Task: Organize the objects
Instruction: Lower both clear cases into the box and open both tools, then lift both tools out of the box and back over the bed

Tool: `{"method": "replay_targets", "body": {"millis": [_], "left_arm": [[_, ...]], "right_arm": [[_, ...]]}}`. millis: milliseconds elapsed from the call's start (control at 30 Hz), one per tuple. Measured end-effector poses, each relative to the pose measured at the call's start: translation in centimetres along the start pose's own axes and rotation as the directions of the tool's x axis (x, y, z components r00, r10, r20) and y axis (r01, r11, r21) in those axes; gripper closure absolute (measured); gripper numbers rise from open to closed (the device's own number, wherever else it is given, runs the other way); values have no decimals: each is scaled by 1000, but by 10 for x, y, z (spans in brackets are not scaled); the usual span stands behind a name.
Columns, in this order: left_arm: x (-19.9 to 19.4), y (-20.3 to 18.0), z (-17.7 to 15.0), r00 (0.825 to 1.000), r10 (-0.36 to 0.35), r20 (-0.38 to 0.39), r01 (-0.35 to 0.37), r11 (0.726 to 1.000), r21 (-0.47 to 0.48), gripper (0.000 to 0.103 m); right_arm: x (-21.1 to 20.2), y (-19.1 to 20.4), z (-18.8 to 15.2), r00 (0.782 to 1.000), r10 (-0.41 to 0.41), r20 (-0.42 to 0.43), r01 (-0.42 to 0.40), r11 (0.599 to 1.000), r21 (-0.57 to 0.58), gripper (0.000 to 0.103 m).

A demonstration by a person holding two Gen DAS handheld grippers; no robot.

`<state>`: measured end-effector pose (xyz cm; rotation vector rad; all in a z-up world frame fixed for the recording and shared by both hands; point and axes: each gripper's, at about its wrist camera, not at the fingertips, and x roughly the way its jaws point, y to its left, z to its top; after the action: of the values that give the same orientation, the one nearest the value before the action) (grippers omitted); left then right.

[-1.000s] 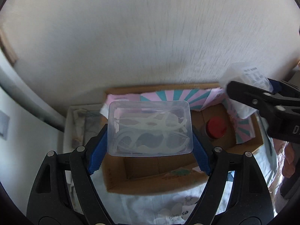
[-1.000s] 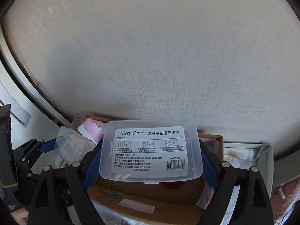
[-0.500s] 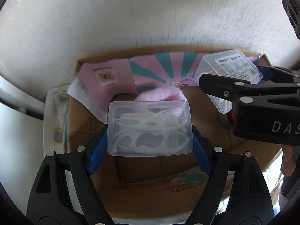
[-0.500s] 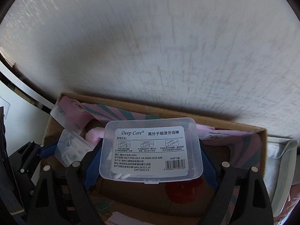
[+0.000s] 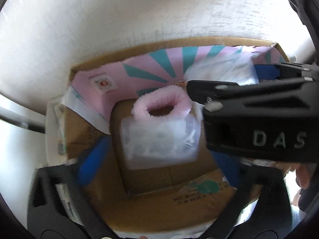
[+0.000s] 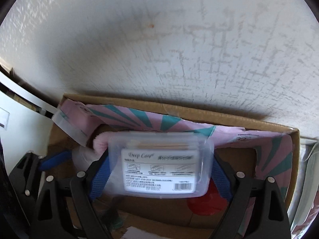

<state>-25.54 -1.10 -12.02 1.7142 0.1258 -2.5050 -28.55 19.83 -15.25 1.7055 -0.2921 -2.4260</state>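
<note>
A clear floss-pick box (image 5: 159, 141) lies blurred inside the open cardboard box (image 5: 159, 207), below a pink fluffy ring (image 5: 161, 101). My left gripper (image 5: 155, 159) is open, its blue pads well apart from the clear box on both sides. My right gripper (image 6: 159, 171) is shut on a labelled Deep Care floss box (image 6: 159, 169), held tilted over the cardboard box (image 6: 219, 113). The right gripper crosses the left wrist view (image 5: 255, 119).
A pink and teal paper package (image 5: 151, 67) leans against the box's back wall. A red round lid (image 6: 207, 205) lies on the box floor under the right gripper. A white textured wall (image 6: 159, 49) stands directly behind.
My left gripper has opened and the clear floss-pick box has dropped into the cardboard box. Both grippers have moved lower and nearer to the box. The right box has tilted forward.
</note>
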Motion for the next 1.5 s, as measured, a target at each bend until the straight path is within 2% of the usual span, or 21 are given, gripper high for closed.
{"method": "replay_targets", "body": {"millis": [33,67,167,300,400,433,567,667,800,933,1133,1267,1333,1500], "left_arm": [[-3,-1,-1,1000,-1,10,0,1000,7,0],[-7,-3,-3,1000,-4,19,4,1000,16,0],[-12,-4,-7,1000,-10,20,9,1000,20,0],[-17,-3,-13,999,-13,36,13,1000,-3,0],[-26,-4,-17,998,2,65,-2,1000,-4,0],[-31,-5,-19,997,9,77,-9,1000,-1,0],[-50,-1,-19,994,22,106,-23,1000,4,0],[-74,6,-26,986,32,162,-32,999,0,0],[-104,11,-26,975,14,221,-8,1000,-26,0],[-140,17,-41,958,17,286,-2,999,-54,0],[-174,31,-68,933,10,359,36,992,-121,0],[-185,33,-88,920,11,391,48,989,-140,0],[-189,33,-97,917,4,400,57,988,-140,0],[-189,32,-114,910,-2,414,62,990,-130,0]], "right_arm": [[-2,-2,-1,1000,6,-2,-6,1000,16,8],[-5,-3,-1,1000,11,3,-11,1000,27,0],[-13,-7,-4,999,30,33,-31,999,38,0],[-22,-10,-12,999,16,48,-17,999,29,0],[-34,-20,-19,998,-17,54,16,1000,21,0],[-40,-12,-18,997,-47,61,47,999,-2,0],[-68,3,-17,989,-83,126,92,993,-69,0],[-90,9,-23,976,-109,187,126,989,-83,0],[-113,18,-38,957,-112,266,133,989,-61,0],[-138,32,-52,929,-138,345,159,987,-35,0],[-167,43,-83,896,-191,401,220,975,-26,0],[-176,48,-106,881,-201,429,221,975,3,0],[-179,49,-118,880,-192,434,202,979,24,0],[-194,56,-140,859,-204,469,208,977,44,0]]}}
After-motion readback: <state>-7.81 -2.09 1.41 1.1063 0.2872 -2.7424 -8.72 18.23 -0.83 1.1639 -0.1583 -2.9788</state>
